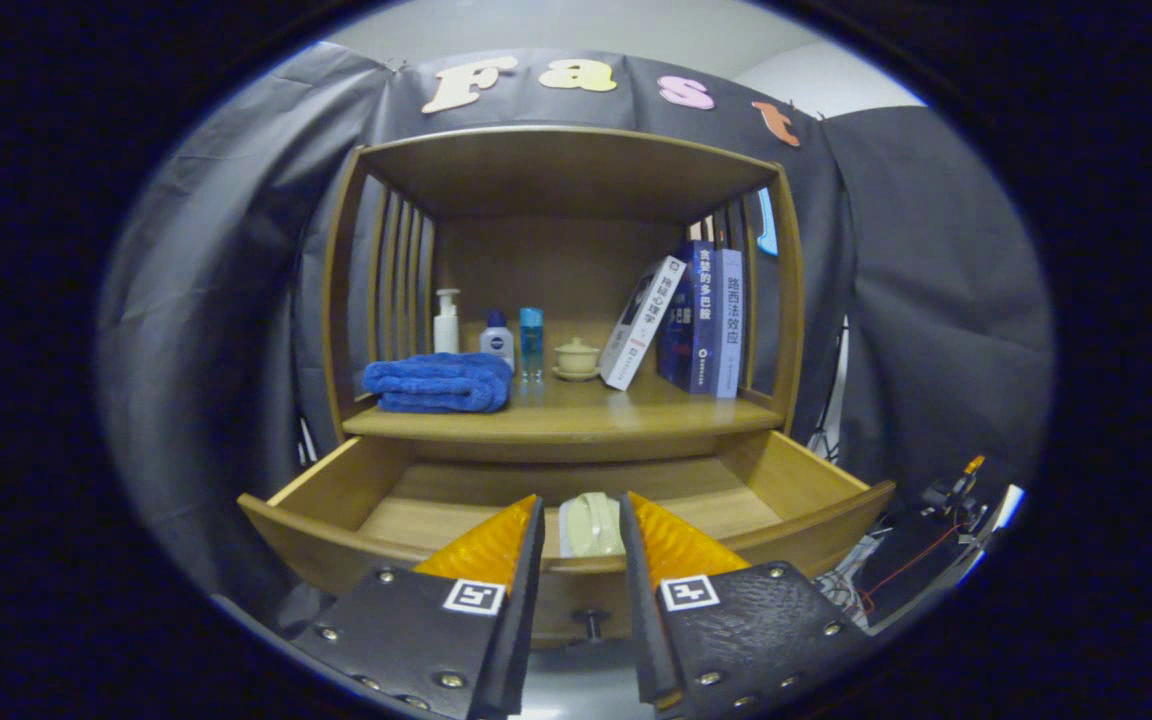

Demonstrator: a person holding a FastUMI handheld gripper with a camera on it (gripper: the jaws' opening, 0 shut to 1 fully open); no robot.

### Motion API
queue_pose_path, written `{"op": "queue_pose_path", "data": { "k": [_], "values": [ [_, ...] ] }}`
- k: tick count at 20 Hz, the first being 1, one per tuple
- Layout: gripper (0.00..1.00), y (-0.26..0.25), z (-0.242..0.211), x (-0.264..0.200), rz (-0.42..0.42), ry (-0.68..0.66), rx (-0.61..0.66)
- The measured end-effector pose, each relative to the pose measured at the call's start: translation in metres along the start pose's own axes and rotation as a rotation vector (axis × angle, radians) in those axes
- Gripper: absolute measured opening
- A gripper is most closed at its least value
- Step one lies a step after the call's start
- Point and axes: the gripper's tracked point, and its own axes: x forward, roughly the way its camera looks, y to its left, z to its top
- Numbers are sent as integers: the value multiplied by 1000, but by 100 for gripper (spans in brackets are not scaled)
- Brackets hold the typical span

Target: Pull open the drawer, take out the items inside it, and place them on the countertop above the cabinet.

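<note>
The wooden cabinet (561, 290) stands against the booth's wall, and its drawer (336, 490) is already pulled out far, so the first step of the task looks done. The countertop (576, 412) above the drawer carries a folded blue towel (439, 383) at its left front, three small bottles (496, 335) and a lidded cup (576, 358) behind, and books (701, 320) at the right side. Inside the drawer, near the middle of its front edge, one pale item (593, 523) lies on the floor of the drawer; what it is I cannot tell. The gripper (582, 530) is open, its fingers stand on both sides of this item without pressing it, and it holds nothing. So the taking out and the placing on the countertop are still left, in my judgement.
</note>
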Motion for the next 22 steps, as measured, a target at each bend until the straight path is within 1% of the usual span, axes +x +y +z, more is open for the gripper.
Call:
{"op": "queue_pose_path", "data": {
  "k": [3, 7, 10, 14, 18, 20, 22],
  "values": [
    [42, 8, 5, 21, -20, 48, -3],
    [43, 10, -6, 48, -67, 140, 66],
    [43, 12, -17, 58, -93, 201, 90],
    [43, 16, -26, 78, -107, 267, 66],
    [43, 16, -46, 90, -129, 369, 13],
    [47, 13, -57, 94, -148, 419, -6],
    [52, 20, -66, 103, -121, 452, 4]
  ]
}}
